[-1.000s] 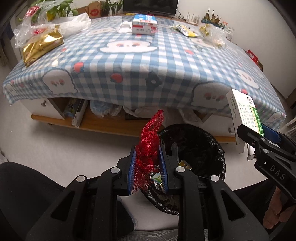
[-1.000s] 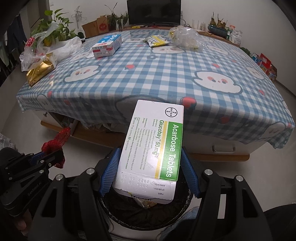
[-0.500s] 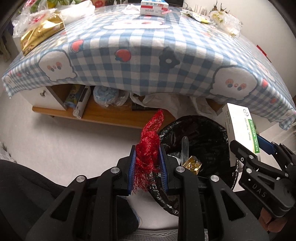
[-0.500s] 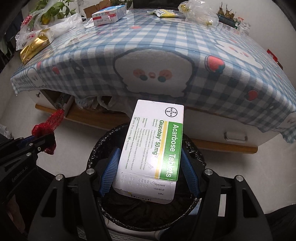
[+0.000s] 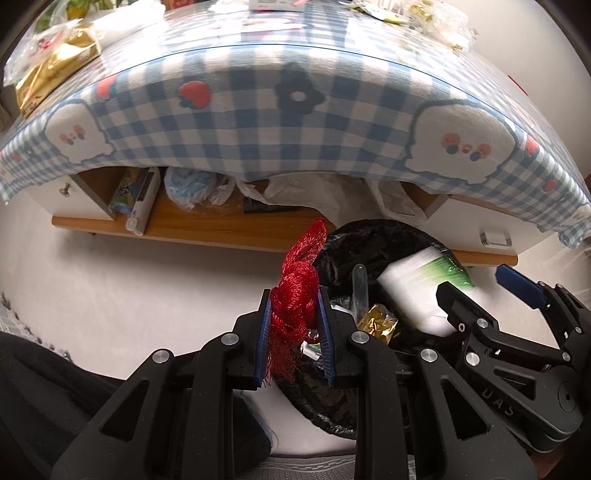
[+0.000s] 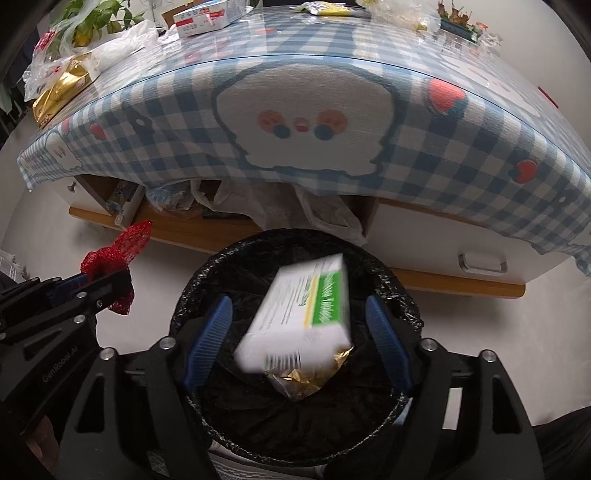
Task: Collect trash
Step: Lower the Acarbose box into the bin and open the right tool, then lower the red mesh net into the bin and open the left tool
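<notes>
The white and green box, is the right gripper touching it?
Apart. The right wrist view shows the opening right gripper with gaps between both blue pads and the blurred tablet box over the bin.

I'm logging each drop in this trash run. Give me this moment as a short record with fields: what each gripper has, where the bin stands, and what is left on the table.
left gripper: shut on red mesh netting, beside the bin
right gripper: fingers opening, over the bin mouth
medicine box: white and green, blurred, free between the right fingers, over the bin
bin: black-lined, on the floor in front of the table; gold wrapper inside
table: checked cloth; gold packet and a red-and-white box on top
</notes>
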